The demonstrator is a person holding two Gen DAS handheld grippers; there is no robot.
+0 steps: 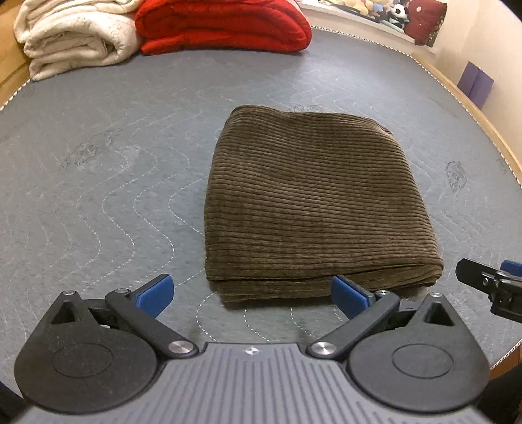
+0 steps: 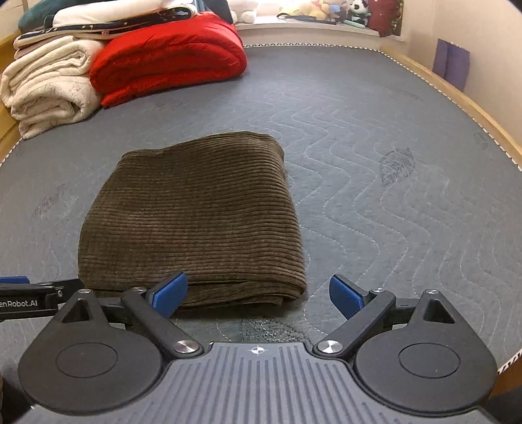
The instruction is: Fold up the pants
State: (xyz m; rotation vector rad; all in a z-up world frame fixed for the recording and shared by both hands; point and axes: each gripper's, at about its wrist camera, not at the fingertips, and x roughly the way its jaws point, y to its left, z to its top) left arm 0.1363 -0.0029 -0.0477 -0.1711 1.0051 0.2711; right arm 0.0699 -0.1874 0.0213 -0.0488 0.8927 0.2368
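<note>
Just beyond the fingers of both grippers lay the pants [image 1: 313, 202] — one pair, brown corduroy, folded into a thick rectangle on the bed [image 1: 98, 182]. The left gripper [image 1: 253, 295] and right gripper [image 2: 259, 295] each stood spread wide, holding nothing. The cloth looked soft, limp, fairly heavy — best pinched at the near folded edge. Two folded blankets [image 2: 130, 62] sat far behind.

- A grey quilted mattress [image 2: 375, 137] with wavy stitching fills the room's middle, set in a light wooden frame [image 2: 456, 98].
- At its far end lie a folded red blanket [image 2: 169, 58] and a cream blanket [image 2: 49, 91], touching.
- Behind, a white sill [image 2: 310, 31] holds plush toys [image 2: 332, 8].
- The right wall [image 2: 489, 39] is cream, with a purple block [image 2: 452, 65] against it.
</note>
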